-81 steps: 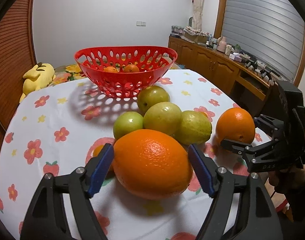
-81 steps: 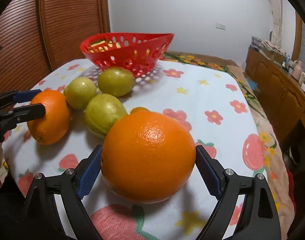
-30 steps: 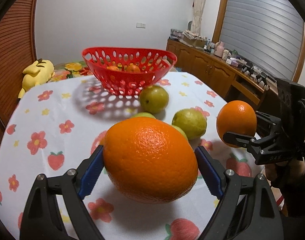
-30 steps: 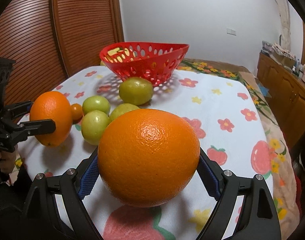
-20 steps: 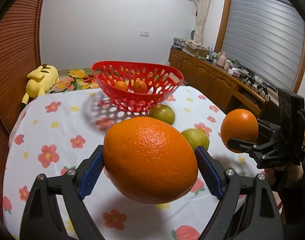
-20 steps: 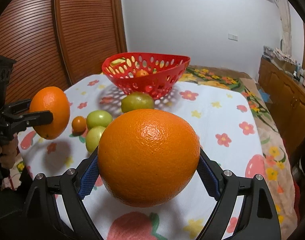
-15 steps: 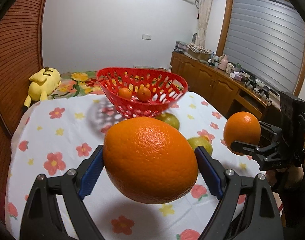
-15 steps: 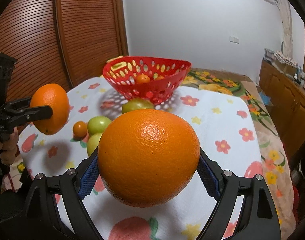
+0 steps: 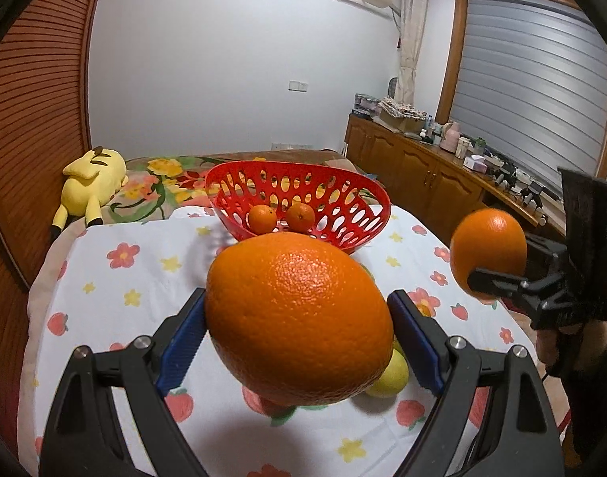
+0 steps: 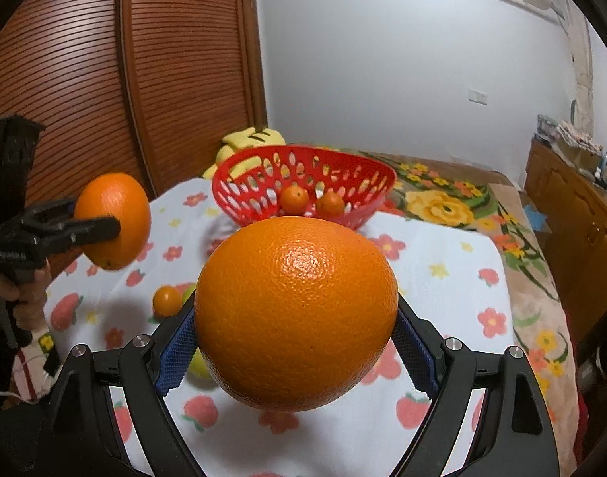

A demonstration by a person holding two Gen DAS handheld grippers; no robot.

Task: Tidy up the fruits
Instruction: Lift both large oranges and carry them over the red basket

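My left gripper (image 9: 299,338) is shut on a large orange (image 9: 299,318), held in the air above the flowered tablecloth (image 9: 124,278). My right gripper (image 10: 295,338) is shut on a second large orange (image 10: 295,310), also lifted. Each shows in the other's view: the right gripper's orange (image 9: 488,252) at the right, the left gripper's orange (image 10: 114,218) at the left. The red perforated basket (image 9: 299,183) stands at the far side of the table with two small oranges (image 9: 263,218) inside. A small orange (image 10: 166,300) and green fruits (image 9: 387,373) lie on the cloth, mostly hidden behind the held oranges.
A yellow plush toy (image 9: 90,181) lies beyond the table's far left edge. A wooden slatted door (image 10: 104,79) stands on the left and a wooden sideboard (image 9: 442,175) with clutter along the right wall. A person's hand (image 10: 13,294) grips the left tool.
Both grippers have risen with their oranges off the cloth and moved toward the basket. The fruits on the table now sit lower in both views, largely behind the held oranges.
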